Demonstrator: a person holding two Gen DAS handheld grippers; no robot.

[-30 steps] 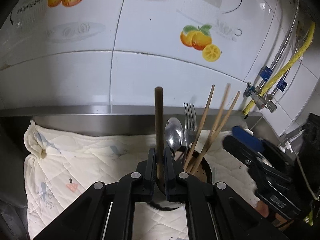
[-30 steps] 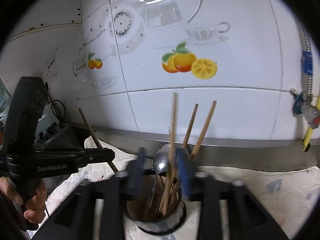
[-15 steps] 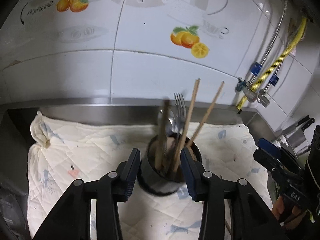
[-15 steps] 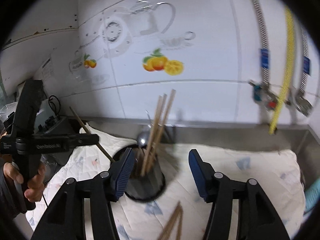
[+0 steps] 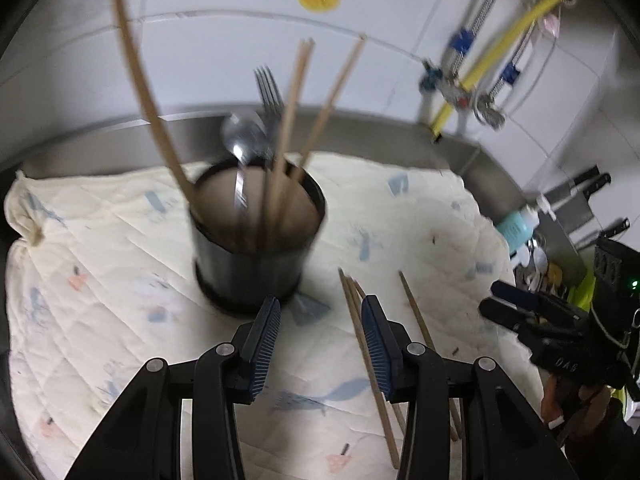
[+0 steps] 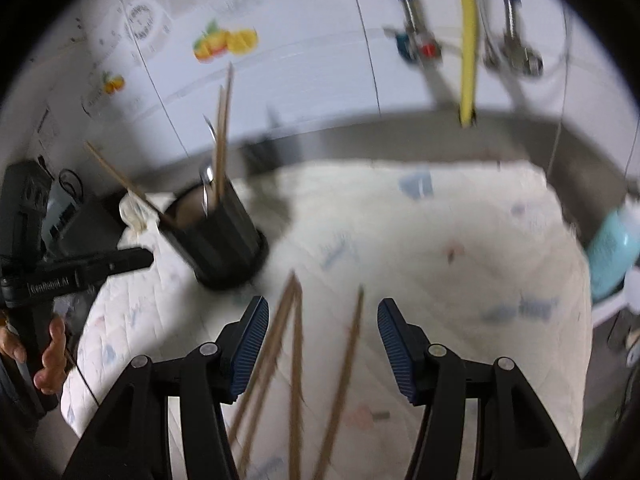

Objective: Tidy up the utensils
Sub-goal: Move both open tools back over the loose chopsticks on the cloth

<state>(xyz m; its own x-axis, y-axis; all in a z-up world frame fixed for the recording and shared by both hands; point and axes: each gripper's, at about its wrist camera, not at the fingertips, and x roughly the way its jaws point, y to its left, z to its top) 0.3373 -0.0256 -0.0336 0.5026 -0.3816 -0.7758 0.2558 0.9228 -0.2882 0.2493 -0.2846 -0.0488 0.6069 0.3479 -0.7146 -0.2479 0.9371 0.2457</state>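
The black holder [image 5: 256,248] stands upright on the quilted cloth [image 5: 100,280] over the steel bench [image 5: 460,152], toward the far left, holding a fork [image 5: 267,92], a spoon [image 5: 244,146] and several chopsticks [image 5: 292,120] (one leans out to the left). More loose chopsticks [image 6: 296,360] lie flat on the cloth, nearer and to the right of the holder. The left tool [image 5: 320,344] hovers just near of the holder, jaws spread and empty. The right tool [image 6: 320,344] hangs over the loose chopsticks, also spread, gripping nothing.
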